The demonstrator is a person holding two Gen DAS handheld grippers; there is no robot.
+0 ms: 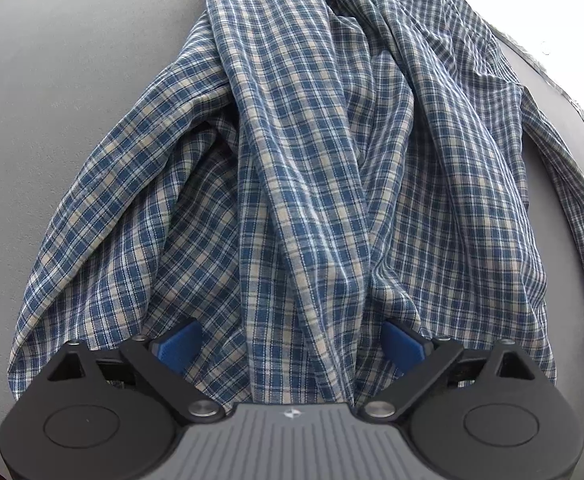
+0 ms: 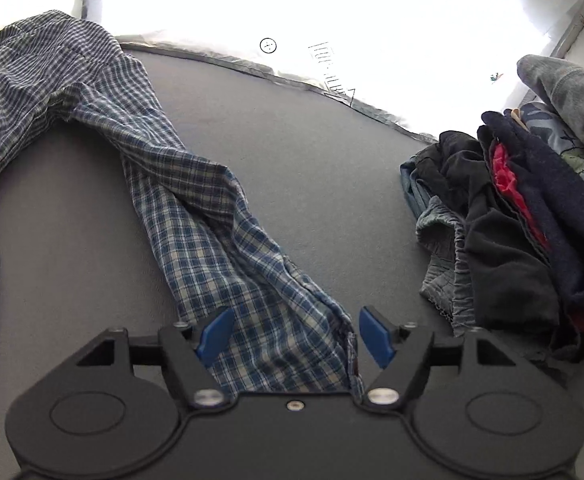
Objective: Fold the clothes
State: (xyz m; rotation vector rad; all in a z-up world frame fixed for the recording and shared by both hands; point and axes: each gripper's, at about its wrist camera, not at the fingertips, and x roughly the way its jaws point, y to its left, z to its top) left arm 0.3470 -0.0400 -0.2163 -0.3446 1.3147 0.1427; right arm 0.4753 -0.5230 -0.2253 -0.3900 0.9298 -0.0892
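A blue, white and tan checked shirt point(image 1: 292, 152) lies crumpled in long ridges on a grey surface point(image 1: 72, 80). In the left wrist view my left gripper point(image 1: 292, 340) points down over the shirt's near part, its blue pads point(image 1: 180, 346) wide apart with folds of cloth lying loose between them. In the right wrist view a sleeve of the same shirt point(image 2: 220, 232) runs from the upper left down between the blue pads point(image 2: 375, 336) of my right gripper point(image 2: 295, 336). The jaws stand apart and the pads do not press on the cloth.
A pile of other clothes point(image 2: 523, 220), black, navy, red, grey and denim, is heaped at the right of the grey surface point(image 2: 292, 152). The surface's far edge point(image 2: 331, 92) borders a bright white area.
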